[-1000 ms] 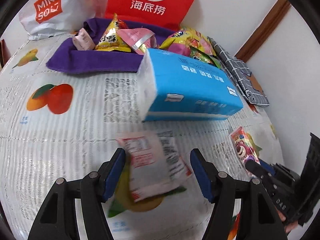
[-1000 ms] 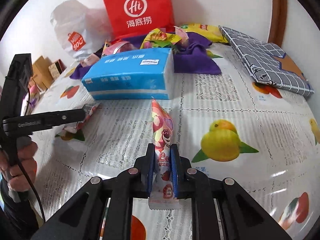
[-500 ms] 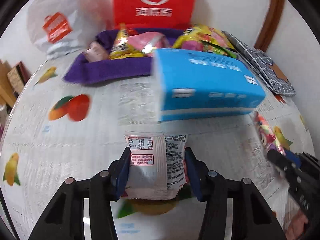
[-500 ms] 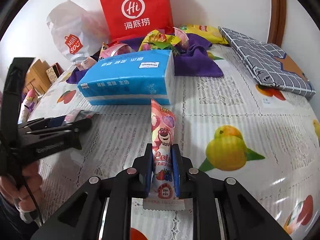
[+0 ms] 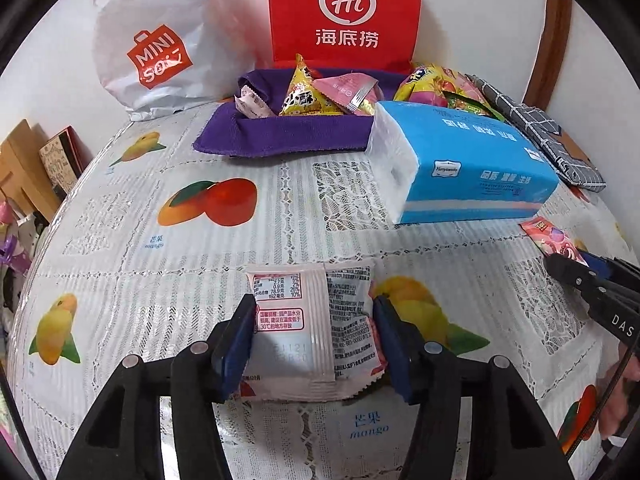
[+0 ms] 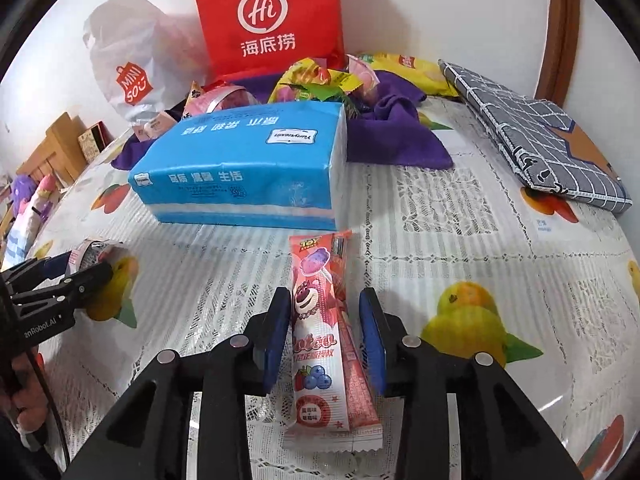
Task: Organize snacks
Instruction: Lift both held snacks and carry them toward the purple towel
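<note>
My left gripper (image 5: 314,342) is shut on a white and pink snack packet (image 5: 316,328), back side up, low over the tablecloth. My right gripper (image 6: 325,338) is open around a long pink Lotso candy packet (image 6: 324,336) that lies flat on the table between the fingers, with gaps on both sides. Several snacks (image 5: 320,94) sit on a purple cloth (image 5: 276,136) at the back. The left gripper also shows in the right wrist view (image 6: 76,276), and the right gripper in the left wrist view (image 5: 588,280).
A blue tissue pack (image 5: 464,168) lies mid-table in front of the purple cloth. A red Hi bag (image 5: 346,12) and a white Miniso bag (image 5: 156,48) stand against the wall. A folded grey checked cloth (image 6: 536,136) lies at the right. The tablecloth (image 5: 200,264) has fruit prints.
My left gripper closed on the white and pink packet and turned toward the cloth. My right gripper opened, and the Lotso packet now lies flat between its fingers.
</note>
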Demonstrator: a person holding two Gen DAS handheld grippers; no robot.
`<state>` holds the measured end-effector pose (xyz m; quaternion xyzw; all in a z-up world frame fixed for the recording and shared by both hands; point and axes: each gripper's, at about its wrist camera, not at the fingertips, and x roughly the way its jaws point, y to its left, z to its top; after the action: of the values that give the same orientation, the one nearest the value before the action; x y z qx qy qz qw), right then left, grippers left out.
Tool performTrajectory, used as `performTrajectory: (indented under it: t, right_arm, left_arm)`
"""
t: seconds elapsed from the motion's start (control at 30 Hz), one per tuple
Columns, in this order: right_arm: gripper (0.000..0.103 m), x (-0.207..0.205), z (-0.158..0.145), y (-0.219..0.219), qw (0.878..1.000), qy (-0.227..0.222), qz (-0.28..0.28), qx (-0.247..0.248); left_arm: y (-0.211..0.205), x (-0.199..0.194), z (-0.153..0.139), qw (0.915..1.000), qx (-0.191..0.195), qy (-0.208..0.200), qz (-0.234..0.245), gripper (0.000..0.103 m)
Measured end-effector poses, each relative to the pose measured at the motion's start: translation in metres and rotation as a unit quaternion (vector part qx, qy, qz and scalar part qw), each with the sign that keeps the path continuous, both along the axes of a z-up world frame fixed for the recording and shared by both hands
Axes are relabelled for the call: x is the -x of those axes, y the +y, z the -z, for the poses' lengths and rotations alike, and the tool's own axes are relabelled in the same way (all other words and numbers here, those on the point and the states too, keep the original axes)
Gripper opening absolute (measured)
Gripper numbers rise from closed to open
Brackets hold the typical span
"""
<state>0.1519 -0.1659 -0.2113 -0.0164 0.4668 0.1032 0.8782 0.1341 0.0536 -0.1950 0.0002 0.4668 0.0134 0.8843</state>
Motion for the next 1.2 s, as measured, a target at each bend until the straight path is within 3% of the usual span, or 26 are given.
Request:
performTrajectory:
  t: [0.1, 0.23, 0.67, 0.87, 1.0, 1.2]
  right_arm:
    - [0.036, 0.000, 0.000, 0.000, 1.000, 0.001, -0.001, 0.000]
    - [0.036, -0.001, 0.000, -0.002, 1.000, 0.001, -0.001, -0.005]
    - [0.036, -0.001, 0.000, 0.001, 1.000, 0.002, -0.001, 0.008]
    - [0.036, -0.001, -0.001, 0.000, 1.000, 0.003, 0.000, 0.003]
    - [0.026, 0.000, 0.001, -0.004, 1.000, 0.000, 0.010, 0.004]
    - [0.023, -0.001, -0.002, -0.009, 1.000, 0.001, 0.013, -0.020]
  left_arm:
    - [0.003, 0.001, 0.000, 0.9999, 0.013, -0.002, 0.000, 0.056]
    - [-0.001, 0.000, 0.001, 1.0000, -0.003, 0.001, 0.001, 0.057]
    - [0.001, -0.001, 0.001, 1.0000, -0.002, 0.003, -0.005, 0.062]
    - [0.002, -0.001, 0.000, 0.9999, -0.004, 0.001, -0.010, 0.057]
    - [0.001, 0.000, 0.000, 0.9999, -0.004, -0.001, -0.010, 0.054]
    - [0.009, 0.002, -0.002, 0.9997, 0.021, -0.004, -0.011, 0.052]
